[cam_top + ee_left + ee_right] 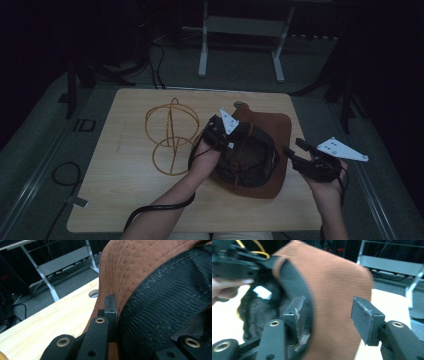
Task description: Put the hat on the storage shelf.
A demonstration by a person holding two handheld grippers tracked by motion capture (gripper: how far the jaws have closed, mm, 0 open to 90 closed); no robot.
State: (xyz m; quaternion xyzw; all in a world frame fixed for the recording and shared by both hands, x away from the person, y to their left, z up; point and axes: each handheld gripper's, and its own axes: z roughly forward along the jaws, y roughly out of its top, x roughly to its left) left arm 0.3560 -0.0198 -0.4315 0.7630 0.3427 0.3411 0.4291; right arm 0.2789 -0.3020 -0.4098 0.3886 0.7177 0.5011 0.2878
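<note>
A brown brimmed hat (272, 125) lies upside down on the wooden table (125, 200), its black mesh lining and inner band (162, 302) facing up. My left gripper (234, 134) is at the hat's left side, shut on the brim and band (118, 313). My right gripper (294, 146) hovers at the hat's right edge, open. In the right gripper view the brown brim (332, 277) runs between its spread jaws (330, 311) and neither pad presses on it. The left gripper (232, 262) and the hand holding it show there at the upper left.
A gold wire hat stand (170, 135) lies on the table left of the hat. A round hole (239, 104) sits near the table's far edge. Beyond the table stand a metal frame (240, 30) and floor cables (155, 60).
</note>
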